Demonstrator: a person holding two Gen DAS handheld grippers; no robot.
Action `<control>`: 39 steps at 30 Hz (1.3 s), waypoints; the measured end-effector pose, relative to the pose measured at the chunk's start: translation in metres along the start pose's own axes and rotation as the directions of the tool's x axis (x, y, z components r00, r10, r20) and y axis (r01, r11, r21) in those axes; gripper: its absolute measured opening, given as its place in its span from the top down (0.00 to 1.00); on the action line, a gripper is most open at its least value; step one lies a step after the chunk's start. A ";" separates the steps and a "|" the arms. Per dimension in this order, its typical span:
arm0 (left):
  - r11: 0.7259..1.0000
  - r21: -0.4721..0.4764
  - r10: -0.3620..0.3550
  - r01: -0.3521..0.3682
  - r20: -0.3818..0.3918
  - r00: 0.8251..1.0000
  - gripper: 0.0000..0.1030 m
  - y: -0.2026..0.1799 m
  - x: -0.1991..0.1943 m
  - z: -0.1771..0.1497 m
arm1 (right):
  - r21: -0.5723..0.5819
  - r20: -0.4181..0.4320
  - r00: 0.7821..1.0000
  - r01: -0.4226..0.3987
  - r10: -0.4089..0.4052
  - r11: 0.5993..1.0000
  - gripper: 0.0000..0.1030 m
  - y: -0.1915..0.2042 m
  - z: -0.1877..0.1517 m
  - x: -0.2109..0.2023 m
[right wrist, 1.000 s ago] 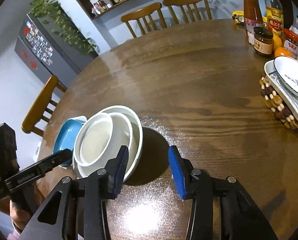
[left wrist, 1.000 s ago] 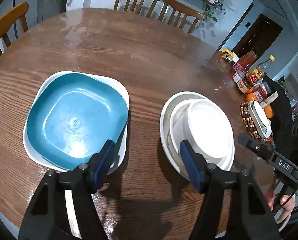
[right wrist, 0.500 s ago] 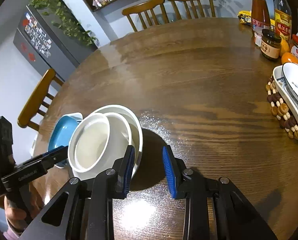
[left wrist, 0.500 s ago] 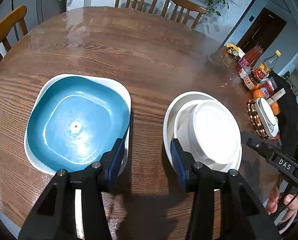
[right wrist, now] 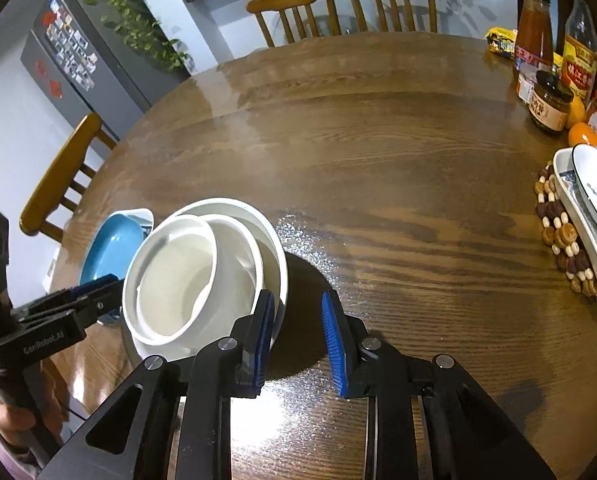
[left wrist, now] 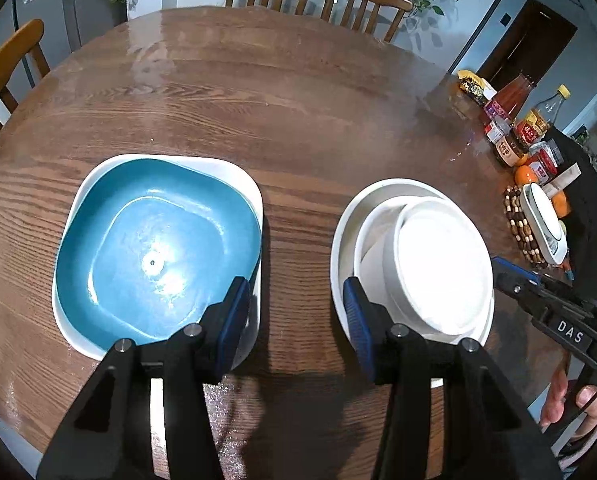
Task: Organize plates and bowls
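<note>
Blue plate: lay nested in a white square plate on the near left part of the table; rim up, level.
White bowls: two bowls sat nested inside a wider white dish, right of the blue plate and apart from it; the top bowl sat off-centre, shifted toward the right rim of the stack.
Orientation: all openings faced up; the square plates sat with one corner toward the left gripper; the round pieces showed no long axis.
Left gripper: fingers spread, holding nothing; it hung over the bare strip of table between the two stacks, one pad over the plate rim, the other at the dish rim.
Right gripper: fingers parted by a narrower gap, holding nothing; its left pad was just beside the dish rim; contact could not be told.
Surroundings: bottles and jars and an orange stood at the far right edge, well apart from the stacks.
Further right: a patterned dish rested on a beaded mat.
Obstruction: nothing lay between the stacks and the grippers.
</note>
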State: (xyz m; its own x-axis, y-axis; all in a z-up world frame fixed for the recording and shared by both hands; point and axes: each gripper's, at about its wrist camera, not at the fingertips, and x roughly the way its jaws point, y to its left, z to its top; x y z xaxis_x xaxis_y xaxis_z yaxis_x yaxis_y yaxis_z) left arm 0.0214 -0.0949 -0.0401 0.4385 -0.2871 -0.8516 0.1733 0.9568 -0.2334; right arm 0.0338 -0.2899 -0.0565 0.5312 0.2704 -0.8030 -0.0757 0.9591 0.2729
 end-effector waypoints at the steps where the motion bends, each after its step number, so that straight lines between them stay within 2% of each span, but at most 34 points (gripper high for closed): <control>1: 1.000 0.005 0.002 -0.001 -0.007 1.000 0.56 -0.001 0.001 0.001 | -0.004 -0.006 1.000 0.003 -0.003 1.000 0.73 0.000 0.001 0.000; 2: 1.000 0.009 0.004 -0.004 -0.010 1.000 0.57 -0.002 0.002 0.002 | -0.008 -0.012 1.000 0.006 -0.006 1.000 0.73 0.000 0.002 0.000; 9: 0.998 0.060 0.005 -0.004 -0.007 1.000 0.77 -0.015 0.002 0.002 | -0.019 -0.032 0.999 0.009 -0.010 1.000 0.78 0.002 0.005 0.002; 14: 0.998 0.058 0.005 -0.005 -0.002 1.000 0.79 -0.015 0.003 0.001 | -0.015 -0.038 0.999 0.026 -0.026 1.000 0.78 0.004 0.005 0.005; 19: 0.995 0.095 0.025 -0.024 -0.008 1.000 0.90 -0.025 0.008 0.004 | -0.027 -0.050 0.998 0.044 -0.045 0.999 0.84 0.009 0.007 0.007; 25: 0.995 0.098 0.014 -0.013 -0.008 1.000 0.94 -0.022 0.010 0.006 | -0.011 -0.053 0.998 0.028 -0.029 1.000 0.87 0.007 0.007 0.007; 27: 0.995 0.102 0.008 -0.007 -0.009 1.000 0.98 -0.024 0.013 0.007 | -0.008 -0.050 0.998 0.027 -0.027 1.000 0.87 0.007 0.006 0.007; 30: 0.994 0.113 0.009 -0.010 0.004 1.000 0.98 -0.026 0.014 0.007 | -0.012 -0.046 0.998 0.032 -0.032 0.999 0.89 0.009 0.006 0.007; 39: 0.990 0.140 0.012 -0.020 0.056 0.998 0.98 -0.029 0.013 0.002 | 0.001 -0.023 0.999 0.033 -0.033 0.999 0.89 0.010 0.004 0.007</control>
State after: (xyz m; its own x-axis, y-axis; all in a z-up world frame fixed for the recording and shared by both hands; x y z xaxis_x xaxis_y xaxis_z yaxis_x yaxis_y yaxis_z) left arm 0.0237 -0.1262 -0.0441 0.4892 -0.2774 -0.8269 0.2866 0.9466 -0.1480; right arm 0.0400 -0.2792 -0.0569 0.5140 0.2407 -0.8233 -0.0571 0.9673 0.2472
